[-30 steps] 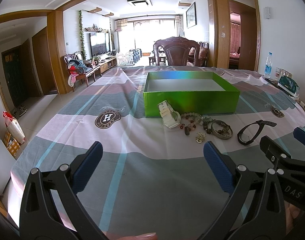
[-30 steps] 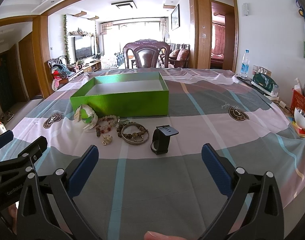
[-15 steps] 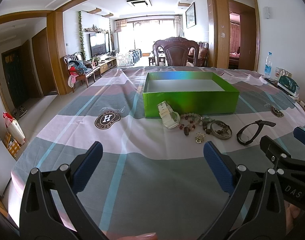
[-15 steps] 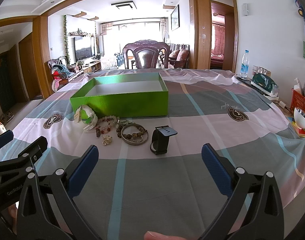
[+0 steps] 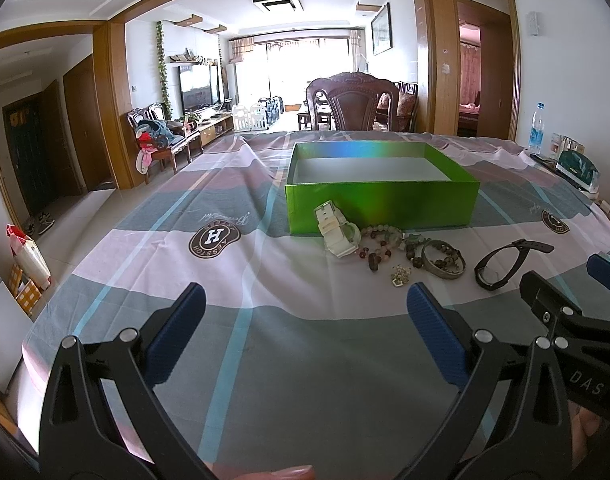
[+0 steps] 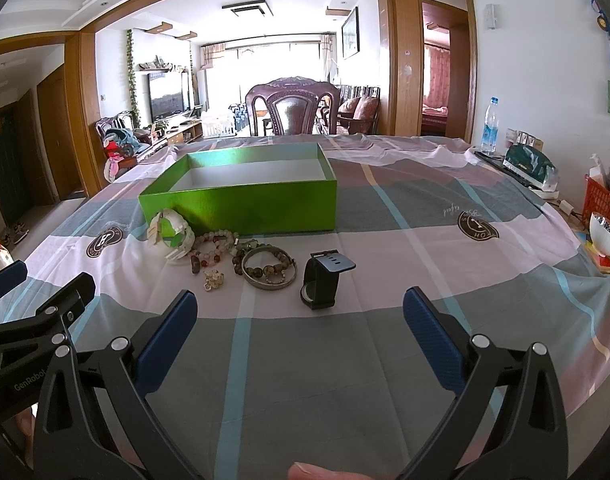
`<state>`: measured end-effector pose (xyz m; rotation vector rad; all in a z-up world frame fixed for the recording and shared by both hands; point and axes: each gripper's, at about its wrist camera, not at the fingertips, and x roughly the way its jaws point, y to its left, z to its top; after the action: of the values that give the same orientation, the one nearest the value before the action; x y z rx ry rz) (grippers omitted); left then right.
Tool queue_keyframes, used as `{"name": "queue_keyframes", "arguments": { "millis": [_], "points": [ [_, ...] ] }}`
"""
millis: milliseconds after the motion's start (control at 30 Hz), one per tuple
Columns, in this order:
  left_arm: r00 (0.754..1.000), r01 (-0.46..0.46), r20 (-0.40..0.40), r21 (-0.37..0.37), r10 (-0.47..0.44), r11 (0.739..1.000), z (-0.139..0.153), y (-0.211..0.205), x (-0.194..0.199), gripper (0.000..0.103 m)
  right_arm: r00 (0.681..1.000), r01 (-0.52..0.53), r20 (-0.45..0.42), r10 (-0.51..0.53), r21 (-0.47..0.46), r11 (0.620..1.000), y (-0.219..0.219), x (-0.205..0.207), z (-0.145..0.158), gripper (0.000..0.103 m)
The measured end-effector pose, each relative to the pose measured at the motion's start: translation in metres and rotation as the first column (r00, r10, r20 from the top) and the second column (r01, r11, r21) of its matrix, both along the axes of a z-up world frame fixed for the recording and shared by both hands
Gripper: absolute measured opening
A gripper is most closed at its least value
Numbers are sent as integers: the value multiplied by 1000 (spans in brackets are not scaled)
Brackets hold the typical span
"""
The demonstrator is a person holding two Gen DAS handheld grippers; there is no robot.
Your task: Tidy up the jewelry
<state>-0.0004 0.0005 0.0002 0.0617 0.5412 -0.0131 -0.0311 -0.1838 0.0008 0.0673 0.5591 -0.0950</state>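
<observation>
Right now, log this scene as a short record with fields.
Surface: table under a checked cloth
Container: green box, open; no items visible inside
Jewelry: white watch, bead bracelets, metal bangle, small charm, black watch, all on the cloth in front of the box
Left gripper: open, holding nothing
Right gripper: open, holding nothing
Stage: nothing boxed yet
</observation>
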Motion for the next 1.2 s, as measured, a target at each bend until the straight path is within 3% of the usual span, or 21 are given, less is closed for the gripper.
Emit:
{"name": "queue_keyframes", "arguments": {
  "millis": [1200],
  "points": [
    [1000,0,-3,0,0,1000,-3,0,2,99,1000,-1,-2,1,5,1000,0,0,-3,100]
  ]
}}
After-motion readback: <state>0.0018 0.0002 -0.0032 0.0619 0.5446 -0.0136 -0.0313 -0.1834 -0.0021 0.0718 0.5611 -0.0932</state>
